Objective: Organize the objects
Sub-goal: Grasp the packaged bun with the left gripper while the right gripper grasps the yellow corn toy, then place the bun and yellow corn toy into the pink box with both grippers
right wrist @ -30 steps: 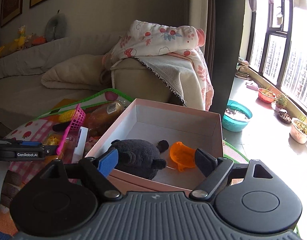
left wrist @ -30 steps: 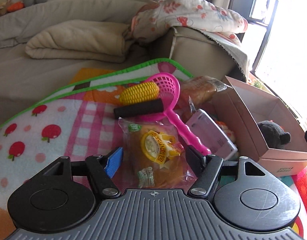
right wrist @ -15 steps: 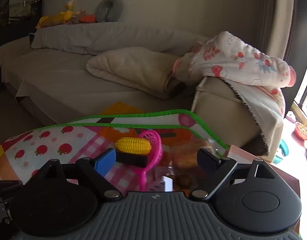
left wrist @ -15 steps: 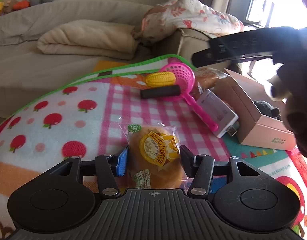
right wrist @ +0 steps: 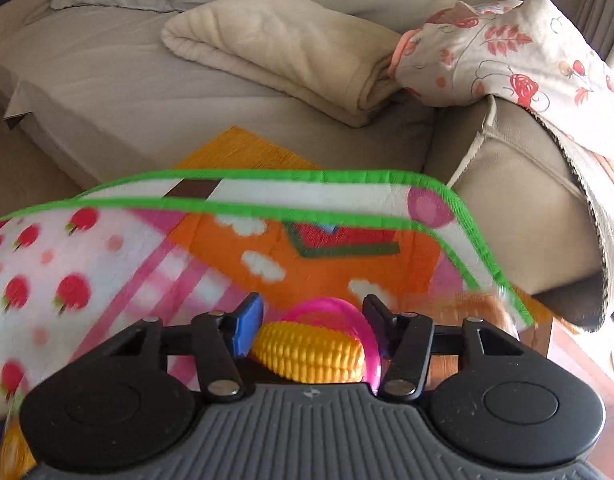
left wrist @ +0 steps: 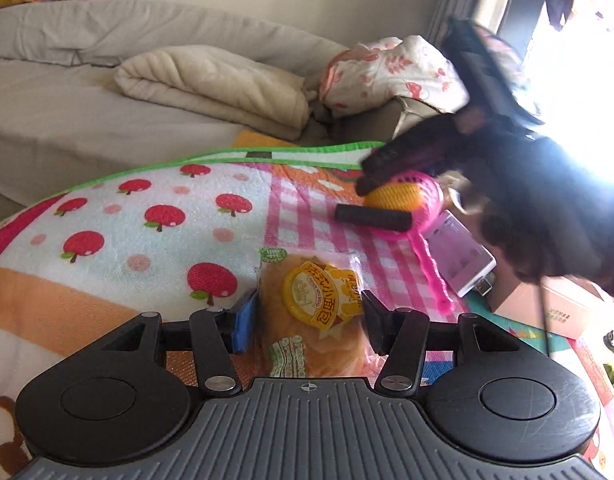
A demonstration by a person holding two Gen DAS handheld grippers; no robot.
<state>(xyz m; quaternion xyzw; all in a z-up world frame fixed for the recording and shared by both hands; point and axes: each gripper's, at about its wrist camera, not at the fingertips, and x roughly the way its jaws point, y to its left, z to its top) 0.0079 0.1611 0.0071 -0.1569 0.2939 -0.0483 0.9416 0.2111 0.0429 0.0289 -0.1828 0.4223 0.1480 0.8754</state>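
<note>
Left wrist view: the left gripper [left wrist: 309,314] is closed on a wrapped bread bun [left wrist: 317,316], its blue pad and its black pad pressing the bag's two sides. The bun's long axis runs straight away from the camera along the fingers, with the round yellow label on top and the green-tabbed end of the wrapper pointing outward over the play mat [left wrist: 119,240]. Beyond the bun lies a pink scoop [left wrist: 423,220], handle slanting down toward the near right, and in its bowl a toy corn cob [left wrist: 395,198]. A black cylinder [left wrist: 373,217] lies crosswise just in front of the bowl, a white box [left wrist: 463,252] just right of the handle, and a pink cardboard box [left wrist: 547,308] further right. The right gripper [left wrist: 373,176] reaches down onto the corn, blurred.

In the right wrist view the right gripper [right wrist: 313,322] has its jaws closing around the corn cob [right wrist: 311,354]; the blue pad touches the cob's left end, while the black pad on the right looks just clear of the scoop's pink rim [right wrist: 367,340]. The cob's long axis lies crosswise between the fingers.

A second ago the left jaws stood wider around the bun and the scoop was much nearer to them; the right gripper was then wide open over the cardboard box.
</note>
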